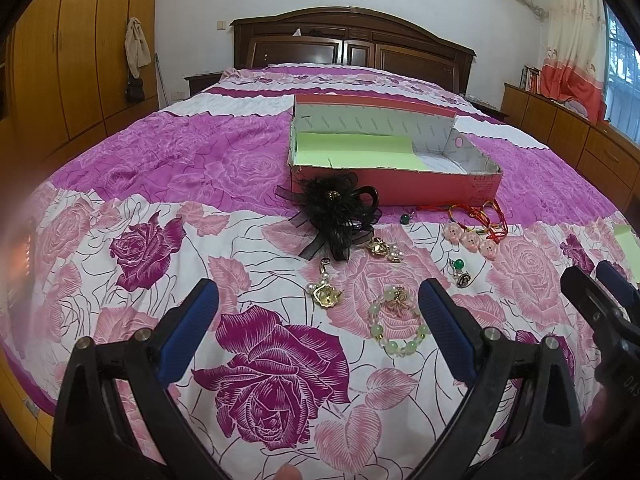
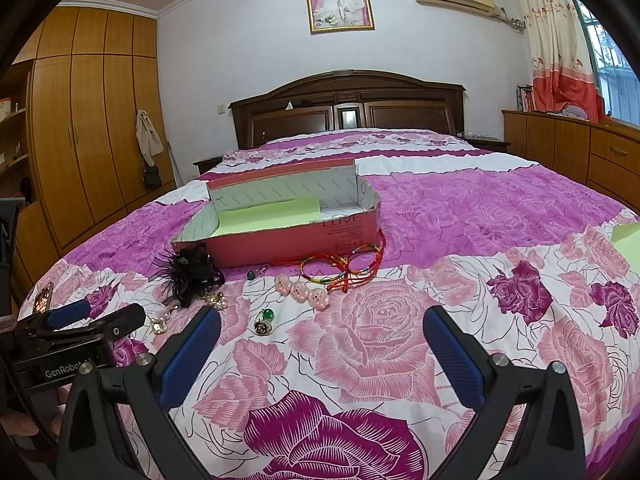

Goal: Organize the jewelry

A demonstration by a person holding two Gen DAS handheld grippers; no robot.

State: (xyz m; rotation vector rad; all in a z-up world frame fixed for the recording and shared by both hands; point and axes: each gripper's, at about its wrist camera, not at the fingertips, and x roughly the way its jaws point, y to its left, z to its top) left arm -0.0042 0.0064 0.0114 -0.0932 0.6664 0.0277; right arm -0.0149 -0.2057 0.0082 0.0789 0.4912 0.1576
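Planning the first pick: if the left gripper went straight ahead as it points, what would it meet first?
Probably the gold pearl earring, slightly left of the green bead bracelet; the left gripper is open. Depth is unclear.

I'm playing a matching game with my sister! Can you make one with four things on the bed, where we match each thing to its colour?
Things:
1. feathery hair flower
2. bead bracelet
3. box
4. three little piggy charms

Colours:
A. pale pink
B. black
C. red outside, white inside
D. light green

Right pairs: 1-B, 2-D, 3-C, 4-A
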